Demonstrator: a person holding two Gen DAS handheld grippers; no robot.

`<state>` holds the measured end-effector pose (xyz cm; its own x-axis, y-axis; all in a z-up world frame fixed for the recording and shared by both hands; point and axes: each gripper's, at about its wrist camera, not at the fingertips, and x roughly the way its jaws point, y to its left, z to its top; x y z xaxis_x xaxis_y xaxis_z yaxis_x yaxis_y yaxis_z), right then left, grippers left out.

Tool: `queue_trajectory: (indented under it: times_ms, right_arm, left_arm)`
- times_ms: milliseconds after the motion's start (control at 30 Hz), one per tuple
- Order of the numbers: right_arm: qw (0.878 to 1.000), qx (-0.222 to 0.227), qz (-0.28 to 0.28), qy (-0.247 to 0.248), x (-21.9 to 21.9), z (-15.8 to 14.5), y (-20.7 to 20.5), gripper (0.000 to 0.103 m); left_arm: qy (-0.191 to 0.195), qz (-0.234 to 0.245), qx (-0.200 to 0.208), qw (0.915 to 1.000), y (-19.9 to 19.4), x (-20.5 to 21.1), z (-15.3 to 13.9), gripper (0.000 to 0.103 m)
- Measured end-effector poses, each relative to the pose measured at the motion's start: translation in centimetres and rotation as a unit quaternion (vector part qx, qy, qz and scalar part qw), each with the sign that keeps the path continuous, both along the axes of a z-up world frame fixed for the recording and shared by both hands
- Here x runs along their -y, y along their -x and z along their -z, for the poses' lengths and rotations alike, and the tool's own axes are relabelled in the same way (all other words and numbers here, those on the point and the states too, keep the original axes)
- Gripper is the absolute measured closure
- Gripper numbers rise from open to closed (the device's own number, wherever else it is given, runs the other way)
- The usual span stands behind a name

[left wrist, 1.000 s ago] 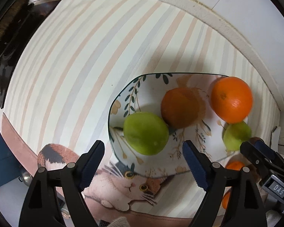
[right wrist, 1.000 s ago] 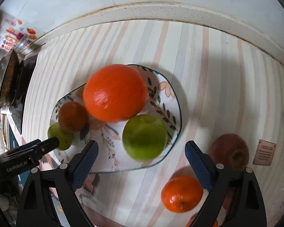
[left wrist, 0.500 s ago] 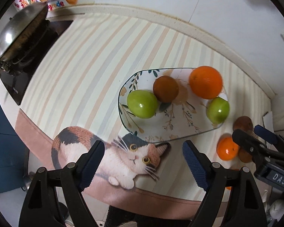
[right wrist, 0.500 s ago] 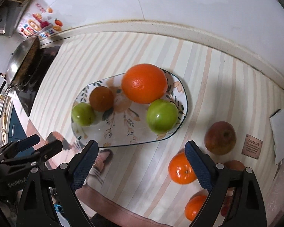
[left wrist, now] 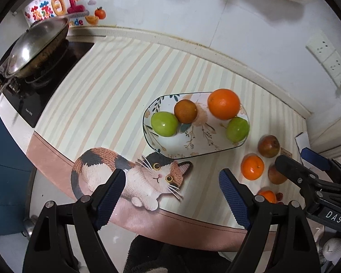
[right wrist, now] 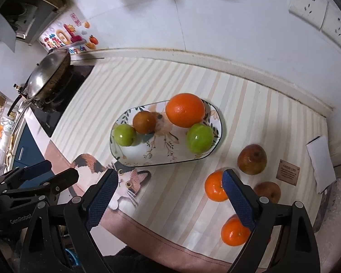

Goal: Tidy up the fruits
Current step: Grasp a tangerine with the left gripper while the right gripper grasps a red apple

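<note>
1. Nearest the plate's (right wrist: pixel 218 122) front rim: right gripper (right wrist: pixel 170 198) spread wide, nothing between its pads, raised well back from where it hung a second ago; left gripper (left wrist: pixel 171 196) likewise spread and empty, pulled up over the cat (left wrist: pixel 147 177) printed on the mat.
2. Judged from that retreat: last placing done, both tools free for another pick.
3. Right of the plate, off it: near mandarin (right wrist: pixel 235 232) and second mandarin (right wrist: pixel 216 186), each partly behind the right gripper's right finger; brown apple (right wrist: pixel 267 191) and red apple (right wrist: pixel 252 159) just beyond. Probably next to go on.
4. On the plate: green apple (right wrist: pixel 200 137) at the right end, another green apple (right wrist: pixel 125 134) at the left end, brown fruit (right wrist: pixel 144 121) touching the latter, orange (right wrist: pixel 185 110) at the far rim.
5. Far left of the plate: wok (right wrist: pixel 47 75) on the hob.
</note>
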<state>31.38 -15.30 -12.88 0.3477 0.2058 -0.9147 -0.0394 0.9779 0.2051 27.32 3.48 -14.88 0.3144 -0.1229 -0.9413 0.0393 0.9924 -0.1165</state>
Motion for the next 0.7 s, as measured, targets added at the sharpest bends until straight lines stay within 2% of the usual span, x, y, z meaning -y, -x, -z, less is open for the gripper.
queue_trajectory:
  times_ms: [267,400,567,700]
  right_arm:
    - [1.0,0.016,0.001,-0.016,-0.3,-2.1,2.5,0.008]
    - [0.998,0.015,0.023,-0.054,1.4,-2.0,3.0,0.008]
    - [0.992,-0.008,0.093,-0.084,6.7,0.0,3.7,0.008]
    - [0.984,-0.039,0.152,-0.082,12.0,3.3,3.8,0.008]
  left_arm:
    - [0.004,0.008,0.023,0.9997,1.8,0.5,-1.8,0.019]
    - [0.012,0.008,0.023,0.9996,1.8,1.0,-2.1,0.019]
    - [0.01,0.033,0.01,0.9994,0.9,3.5,-1.1,0.019]
    - [0.001,0.066,-0.011,0.9978,-0.6,7.4,1.1,0.019]
